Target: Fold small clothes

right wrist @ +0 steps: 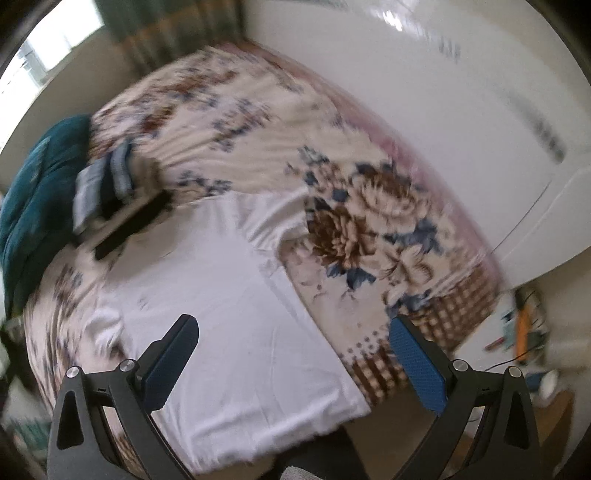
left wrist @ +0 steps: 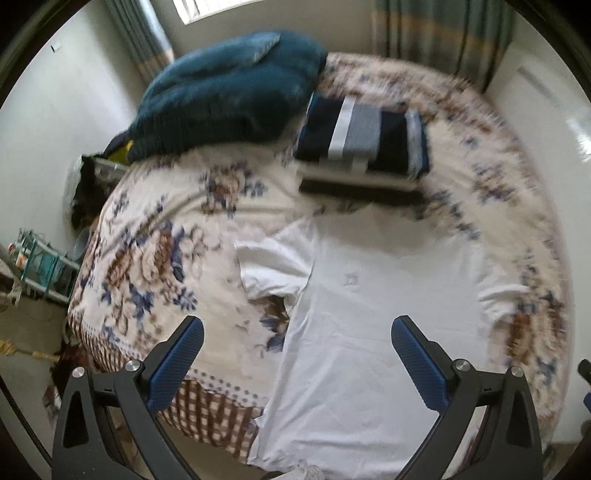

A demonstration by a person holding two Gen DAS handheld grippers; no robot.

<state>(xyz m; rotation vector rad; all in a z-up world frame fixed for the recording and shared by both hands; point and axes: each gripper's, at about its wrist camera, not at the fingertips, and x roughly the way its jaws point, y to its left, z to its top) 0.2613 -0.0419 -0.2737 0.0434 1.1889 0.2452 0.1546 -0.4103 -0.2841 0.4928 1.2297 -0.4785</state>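
Your left gripper (left wrist: 297, 332) hangs above the bed with its blue-padded fingers (left wrist: 177, 365) spread wide and nothing between them. Your right gripper (right wrist: 291, 332) is likewise spread wide and empty, held clear of the cloth.

The white short-sleeved cotton T-shirt (left wrist: 369, 314) lies flat and unfolded on the cream floral bedspread with brown and blue blooms (left wrist: 147, 266). Its collar end points toward the far side of the bed and its hem reaches the near edge, where it overhangs slightly. Both sleeves are laid out to the sides; the one on the left of the left wrist view is somewhat rumpled.

Just beyond the collar sits a stack of folded garments, navy with white and grey bands on top (left wrist: 364, 136). Beside that stack, touching it, lies a bulky teal plush blanket (left wrist: 229, 96). Striped green curtains (left wrist: 443, 33) hang at the far wall. Both views are blurred, so finer detail cannot be confirmed.
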